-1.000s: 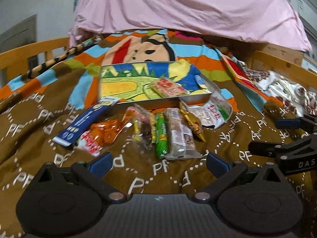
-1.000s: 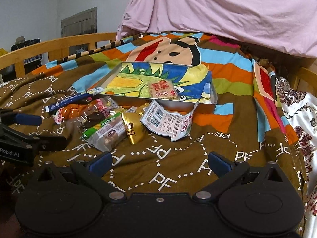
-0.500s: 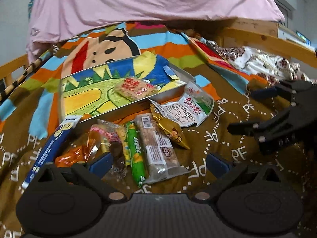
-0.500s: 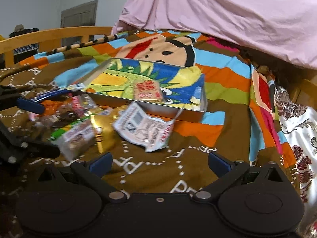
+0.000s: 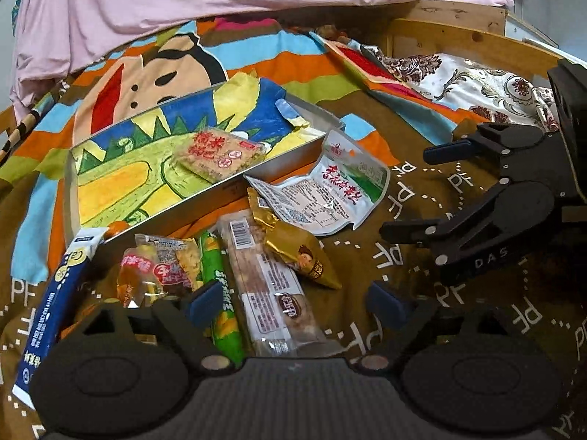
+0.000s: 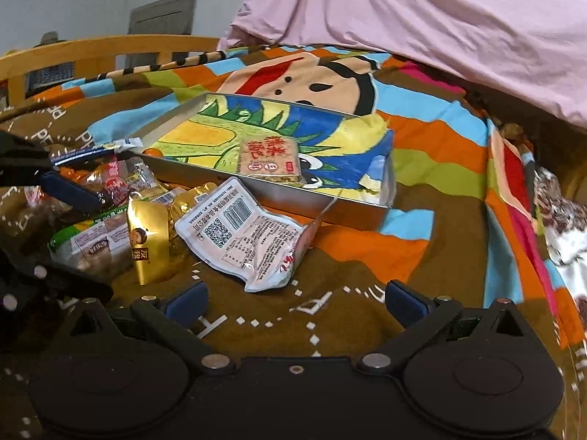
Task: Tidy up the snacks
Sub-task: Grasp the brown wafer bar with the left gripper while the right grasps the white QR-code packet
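Since a second ago you have brought your left gripper (image 5: 293, 302) forward and low over the snack pile, so the packets that lay well ahead of it now sit right between its fingers. Both its fingers are spread wide, gripping nothing. The clear-wrapped bar (image 5: 271, 289) lies between them, its long axis running roughly away from you, barcode end pointing toward the tray (image 5: 282, 163). The green stick (image 5: 220, 293) lies alongside it, parallel, just beside your left fingertip (image 5: 201, 302).

Your right gripper (image 6: 293, 299) has moved in closer too; the white pouch (image 6: 245, 234) that was farther off now lies just ahead of its spread, empty fingers. In the left wrist view that right gripper (image 5: 411, 190) shows from the side, fingers apart, near the pouch's right edge.

The pouch (image 5: 323, 198) leans against the tray's near wall, its long axis roughly along that wall. The gold cone (image 5: 297, 249) lies between pouch and bar, touching both, its narrow tip pointing toward your left gripper. The blue carton (image 5: 55, 311) lies at the pile's left side, one end by the tray's near-left corner. A red-lettered packet (image 5: 220, 154) rests flat inside the tray on its painted lining, toward the near wall. Everything sits on the brown blanket (image 5: 403, 242), with pink bedding (image 5: 220, 0) heaped behind.
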`<state>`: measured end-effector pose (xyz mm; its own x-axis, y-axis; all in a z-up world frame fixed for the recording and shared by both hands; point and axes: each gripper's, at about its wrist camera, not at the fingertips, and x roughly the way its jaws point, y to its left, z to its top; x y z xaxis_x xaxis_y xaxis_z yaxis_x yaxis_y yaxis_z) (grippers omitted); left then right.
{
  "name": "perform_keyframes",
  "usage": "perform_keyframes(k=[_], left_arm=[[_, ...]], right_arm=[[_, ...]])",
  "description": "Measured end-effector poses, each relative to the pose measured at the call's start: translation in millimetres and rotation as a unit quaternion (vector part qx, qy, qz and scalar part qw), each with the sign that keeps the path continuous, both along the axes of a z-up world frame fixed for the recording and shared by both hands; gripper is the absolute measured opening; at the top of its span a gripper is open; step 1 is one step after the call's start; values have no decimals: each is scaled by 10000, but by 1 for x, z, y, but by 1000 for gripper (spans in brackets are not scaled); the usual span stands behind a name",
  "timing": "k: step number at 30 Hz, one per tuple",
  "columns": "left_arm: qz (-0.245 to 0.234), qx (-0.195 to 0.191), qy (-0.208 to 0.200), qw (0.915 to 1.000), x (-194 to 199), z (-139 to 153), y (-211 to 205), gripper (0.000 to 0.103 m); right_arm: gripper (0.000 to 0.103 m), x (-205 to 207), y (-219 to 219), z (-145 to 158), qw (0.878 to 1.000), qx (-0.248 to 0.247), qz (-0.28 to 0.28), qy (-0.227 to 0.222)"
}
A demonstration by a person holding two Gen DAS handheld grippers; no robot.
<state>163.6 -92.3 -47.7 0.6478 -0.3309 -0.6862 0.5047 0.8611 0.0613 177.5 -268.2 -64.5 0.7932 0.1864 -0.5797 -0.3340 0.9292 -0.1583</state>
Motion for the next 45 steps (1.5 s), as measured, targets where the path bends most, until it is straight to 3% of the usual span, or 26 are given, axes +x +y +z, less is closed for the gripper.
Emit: perform_keyframes(k=[6, 11, 15, 24, 28, 31, 37, 42, 45], left_arm=[[106, 23, 120, 9999, 12, -2, 4, 79], [233, 268, 216, 9991, 25, -4, 3, 73], [333, 201, 410, 9984, 33, -6, 6, 70], [87, 768, -212, 9968, 11, -4, -14, 66], [-123, 902, -111, 9958, 13, -10, -20, 61], [-59, 744, -46, 9972, 18, -10, -18, 56], [238, 287, 287, 9989, 35, -7, -10, 51], [330, 290, 577, 9974, 49, -14, -16, 51], [502, 30, 713, 9962, 53, -14, -9, 48]], right_arm=[[102, 16, 7, -9, 9996, 28, 279, 54], [102, 30, 21, -17, 9985, -55, 527, 118], [102, 40, 33, -21, 9985, -260, 472, 30], [93, 37, 31, -19, 9983, -126, 538, -186], [88, 38, 26, -17, 9987, 115, 476, -125], [80, 36, 23, -15, 9988, 214, 408, -171], [80, 39, 23, -18, 9989, 292, 346, -107], [86, 56, 29, -25, 9994, 215, 221, 131], [80, 59, 27, -24, 9990, 369, 234, 87]])
